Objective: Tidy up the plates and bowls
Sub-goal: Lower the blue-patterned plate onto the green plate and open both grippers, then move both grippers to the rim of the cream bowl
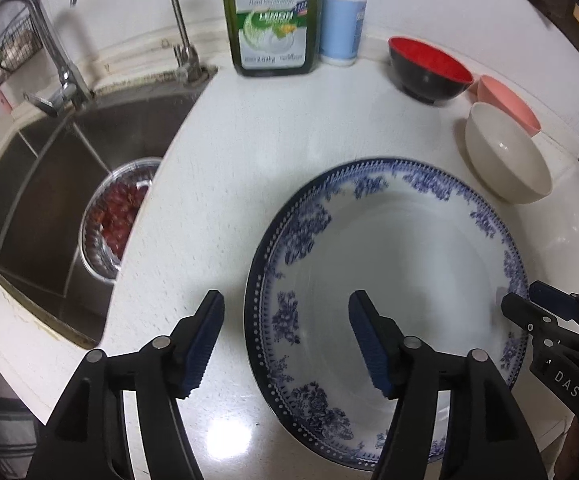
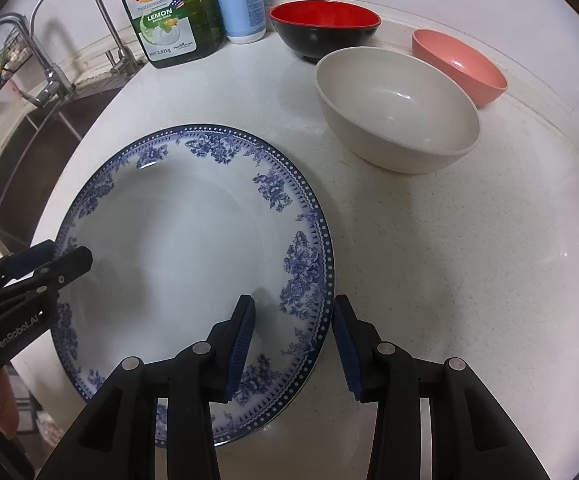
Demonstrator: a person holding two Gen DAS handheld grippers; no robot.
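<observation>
A large blue-and-white floral plate [image 1: 389, 260] [image 2: 189, 240] lies flat on the white counter. My left gripper [image 1: 285, 344] [image 2: 61, 256] stands open astride the plate's left rim, one pad outside it and one over the well, neither touching. My right gripper [image 2: 294, 344] [image 1: 529, 304] straddles the right rim with its jaws narrowly apart and the rim between the pads. Behind the plate stand a cream bowl [image 1: 505, 156] [image 2: 397, 108], a black bowl with a red inside [image 1: 429, 68] [image 2: 325, 24] and a pink bowl [image 1: 509, 100] [image 2: 461, 68], all upright and apart from the grippers.
A steel sink [image 1: 49, 184] lies to the left, with a metal bowl of red pieces [image 1: 113, 216] in it and taps [image 1: 61, 68] behind. A green dish soap bottle [image 1: 269, 20] [image 2: 169, 12] and a pale blue bottle [image 1: 343, 20] [image 2: 241, 0] stand at the back wall.
</observation>
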